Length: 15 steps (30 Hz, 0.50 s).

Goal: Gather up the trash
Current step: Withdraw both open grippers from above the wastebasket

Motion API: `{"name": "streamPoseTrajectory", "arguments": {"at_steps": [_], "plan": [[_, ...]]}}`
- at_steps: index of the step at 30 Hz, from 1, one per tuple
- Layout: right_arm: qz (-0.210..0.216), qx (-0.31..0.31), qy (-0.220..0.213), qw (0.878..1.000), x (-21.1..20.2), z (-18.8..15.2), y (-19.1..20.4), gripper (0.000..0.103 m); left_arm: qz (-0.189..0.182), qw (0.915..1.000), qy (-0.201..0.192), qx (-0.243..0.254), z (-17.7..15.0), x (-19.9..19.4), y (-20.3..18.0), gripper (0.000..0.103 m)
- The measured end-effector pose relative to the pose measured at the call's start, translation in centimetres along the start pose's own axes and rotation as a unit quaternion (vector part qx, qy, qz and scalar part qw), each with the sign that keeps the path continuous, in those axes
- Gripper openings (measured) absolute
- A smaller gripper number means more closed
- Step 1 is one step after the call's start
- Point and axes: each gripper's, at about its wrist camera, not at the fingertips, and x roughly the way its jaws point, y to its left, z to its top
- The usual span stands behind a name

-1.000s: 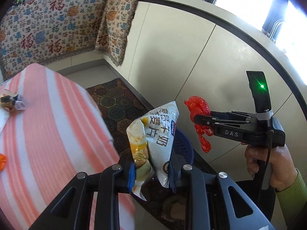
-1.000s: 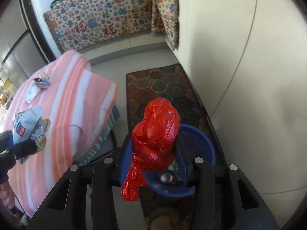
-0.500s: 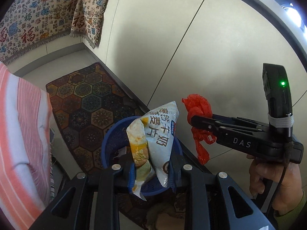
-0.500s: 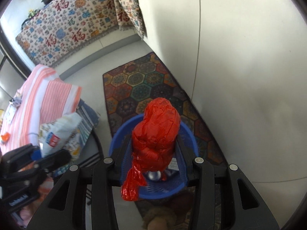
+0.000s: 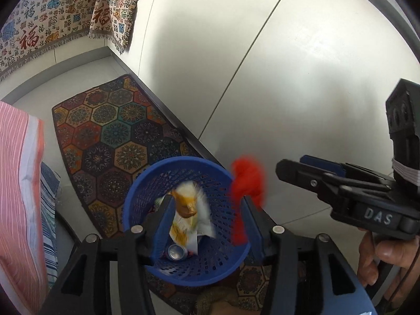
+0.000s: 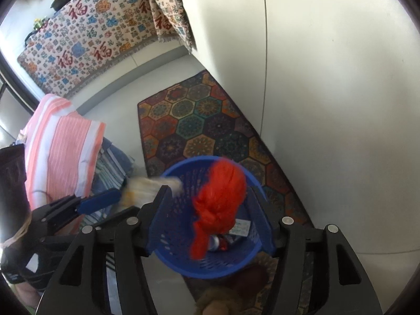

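A blue mesh basket point(image 5: 210, 270) stands on the floor under both grippers. My left gripper point(image 5: 207, 225) hovers over it with its jaws opening. The yellow-and-white snack bag point(image 5: 189, 210) is a blur between the pads, loose and dropping into the basket. My right gripper point(image 6: 210, 218) is over the same basket point(image 6: 218, 265), jaws opening too. The red plastic bag point(image 6: 218, 199) is blurred between its fingers and free of the pads. A drink can point(image 5: 177, 252) lies in the basket's bottom. In the left wrist view the red bag point(image 5: 246, 181) falls by the rim.
The basket sits on a hexagon-patterned rug point(image 5: 105, 136) along white cabinet fronts point(image 5: 288, 78). A table with a pink striped cloth point(image 6: 63, 152) stands to the left. A brown furry thing point(image 6: 218, 302) lies just below the basket. A person's hand point(image 5: 380, 252) grips the right tool.
Both grippers came down over the basket and their jaws spread. The snack bag and the red bag, gripped before, have slipped free and are falling.
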Motion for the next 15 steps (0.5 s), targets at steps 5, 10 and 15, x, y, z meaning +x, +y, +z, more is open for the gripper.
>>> {"name": "streamPoseTrajectory", "arguments": {"at_steps": [5, 10, 15], "plan": [[-0.008, 0.007, -0.016, 1.000, -0.5, -0.1, -0.1, 0.070, 0.008, 0.9998, -0.017, -0.002, 0.1, -1.7, 0.0, 0.052], [-0.033, -0.006, -0.041, 0.999, -1.5, 0.2, 1.0, 0.075, 0.028, 0.9986, -0.045, 0.006, -1.1, -7.0, -0.3, 0.052], [-0.047, -0.034, -0.098, 0.993, -3.8, -0.3, 3.7, 0.088, 0.061, 0.9947, -0.079, 0.026, -4.5, -14.2, 0.6, 0.060]]}}
